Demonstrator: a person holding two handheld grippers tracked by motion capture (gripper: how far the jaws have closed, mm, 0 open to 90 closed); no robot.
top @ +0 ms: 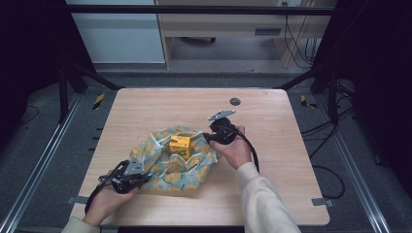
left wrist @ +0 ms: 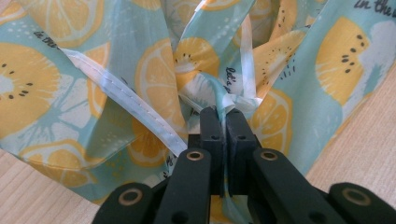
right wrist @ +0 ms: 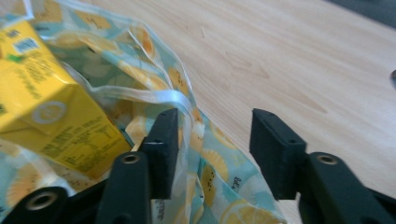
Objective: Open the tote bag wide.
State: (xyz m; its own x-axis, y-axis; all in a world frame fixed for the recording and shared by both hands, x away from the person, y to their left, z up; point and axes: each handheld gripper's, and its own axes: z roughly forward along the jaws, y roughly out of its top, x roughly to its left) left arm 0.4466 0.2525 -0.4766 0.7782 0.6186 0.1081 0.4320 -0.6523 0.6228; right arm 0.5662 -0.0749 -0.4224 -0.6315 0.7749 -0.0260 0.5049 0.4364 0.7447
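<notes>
A fruit-print cloth bag [top: 170, 162] lies crumpled near the middle of the worktop [top: 145, 104], and a yellow carton [top: 180, 146] stands inside its open mouth. The left claw [top: 141, 175] sits at the bag's near-left edge; in the left gripper view its jaws are pressed together on a pale drawstring [left wrist: 223, 100] where the cloth gathers, so that side is pinched and held. The right claw [top: 208, 138] is at the bag's far-right edge, just beside the carton [right wrist: 46, 112]. In the right gripper view its jaws are spread, with the bag's hemmed rim [right wrist: 159, 98] lying against the inner face of one jaw and the other jaw over bare wood; nothing is gripped there yet. The work in hand looks like closing or lifting the bag around the carton, with one side secured and the other being reached for. The next move likely calls for the right claw to slide a little farther over the rim, catch the hem or cord between both jaws, and close without nudging the carton over.
</notes>
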